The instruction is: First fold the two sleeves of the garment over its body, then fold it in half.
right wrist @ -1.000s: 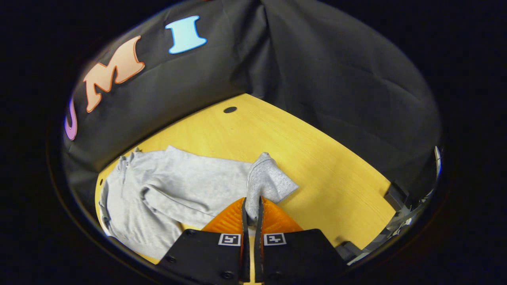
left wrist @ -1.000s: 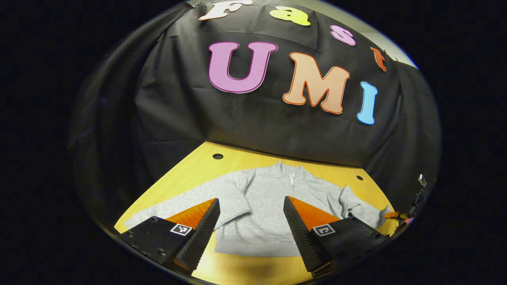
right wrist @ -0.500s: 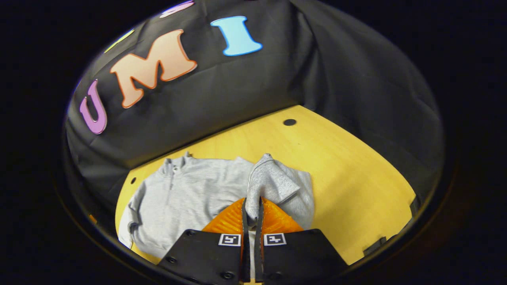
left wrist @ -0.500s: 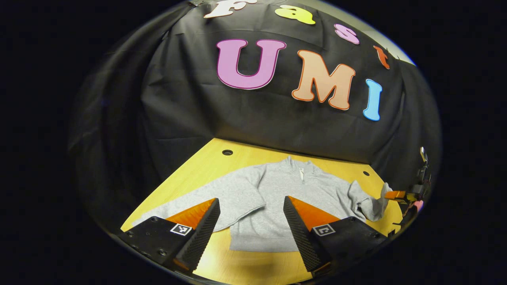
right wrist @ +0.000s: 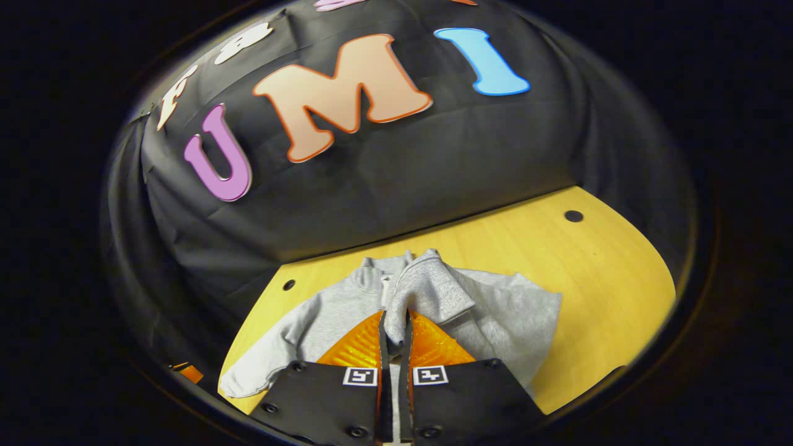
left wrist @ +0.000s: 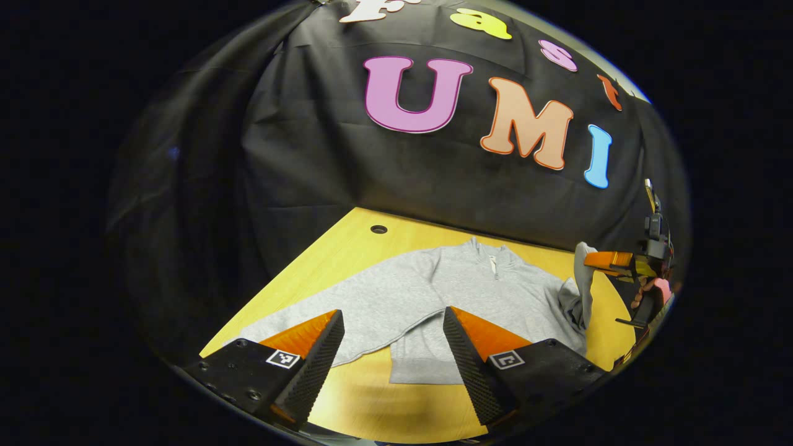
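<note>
Sweatshirt [left wrist: 471, 297] is lying flat on the table [left wrist: 328, 260], collar toward the far edge. Right gripper [right wrist: 393, 328] is pinching one sleeve [right wrist: 427, 291], seemingly lifted over the body. Left gripper [left wrist: 393, 347] is hovering, fingers apart.

In the right gripper view, the cuff end of the lifted sleeve [right wrist: 427, 291] was pinched between the fingers of the right gripper [right wrist: 393, 337], so the cuff's tip was hidden. Part of the grey sweatshirt [right wrist: 322, 316], including its zip, was covered by the raised sleeve and the gripper body. In the left gripper view, the sweatshirt's hem [left wrist: 418, 371] was partly masked by the spread fingers of the left gripper [left wrist: 393, 353], and the hand [left wrist: 647, 291] at the right edge was too small to be made out.
</note>
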Tool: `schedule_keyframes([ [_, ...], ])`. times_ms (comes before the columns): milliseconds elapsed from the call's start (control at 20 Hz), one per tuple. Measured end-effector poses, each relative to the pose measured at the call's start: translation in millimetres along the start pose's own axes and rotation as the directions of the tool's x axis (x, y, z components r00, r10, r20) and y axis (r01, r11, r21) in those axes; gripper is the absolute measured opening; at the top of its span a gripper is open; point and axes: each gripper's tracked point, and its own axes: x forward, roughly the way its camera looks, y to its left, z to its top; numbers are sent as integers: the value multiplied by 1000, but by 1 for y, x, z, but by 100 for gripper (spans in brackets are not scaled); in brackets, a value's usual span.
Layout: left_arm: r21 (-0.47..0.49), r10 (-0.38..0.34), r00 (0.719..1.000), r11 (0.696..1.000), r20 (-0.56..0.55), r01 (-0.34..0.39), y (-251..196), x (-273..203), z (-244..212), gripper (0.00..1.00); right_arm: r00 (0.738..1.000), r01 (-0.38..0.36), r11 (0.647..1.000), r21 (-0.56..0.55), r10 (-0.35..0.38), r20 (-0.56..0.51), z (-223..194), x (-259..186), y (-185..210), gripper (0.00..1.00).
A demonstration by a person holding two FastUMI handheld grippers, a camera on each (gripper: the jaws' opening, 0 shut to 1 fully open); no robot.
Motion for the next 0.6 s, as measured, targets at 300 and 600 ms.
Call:
schedule_keyframes([
  [300, -50, 38, 999, 998, -37, -40, 38, -5, -22, 94, 981, -192, 979, -71, 190, -42, -18, 32, 117, 7],
  [600, -84, 83, 994, 992, -78, -90, 81, -8, -48, 94, 961, -265, 953, -144, 250, -114, -64, 79, 191, 6],
])
